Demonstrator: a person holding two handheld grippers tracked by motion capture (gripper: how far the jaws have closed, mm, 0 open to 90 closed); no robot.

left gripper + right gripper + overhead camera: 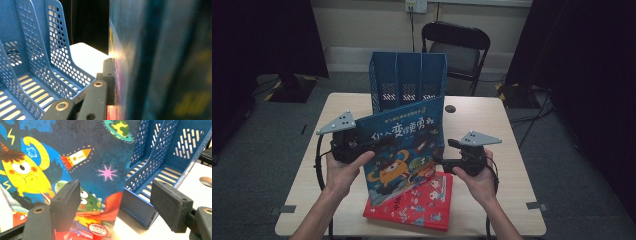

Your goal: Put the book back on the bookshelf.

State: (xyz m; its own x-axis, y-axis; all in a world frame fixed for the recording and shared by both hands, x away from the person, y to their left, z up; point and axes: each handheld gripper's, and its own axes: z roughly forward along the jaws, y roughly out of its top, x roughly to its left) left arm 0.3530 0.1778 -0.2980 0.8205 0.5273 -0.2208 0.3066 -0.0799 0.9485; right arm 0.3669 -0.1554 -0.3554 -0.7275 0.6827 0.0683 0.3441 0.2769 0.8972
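A blue picture book (pixel 404 145) with a yellow monster on its cover stands upright, tilted, in front of the blue file holder (pixel 408 80). My left gripper (pixel 377 146) is shut on the book's left edge. In the left gripper view one black jaw (pixel 108 75) presses flat against the cover (pixel 155 62); the other jaw is hidden behind the book. My right gripper (pixel 439 161) is at the book's lower right edge with its pads (pixel 67 202) wide apart, open and touching nothing. The cover (pixel 75 157) and the holder (pixel 160 165) lie ahead of it.
A red picture book (pixel 412 200) lies flat on the wooden table (pixel 507 150) under the blue one. The holder's three slots (pixel 37 62) open toward me. A cable hole (pixel 450 108) sits at the back right. A black folding chair (pixel 457 50) stands behind the table.
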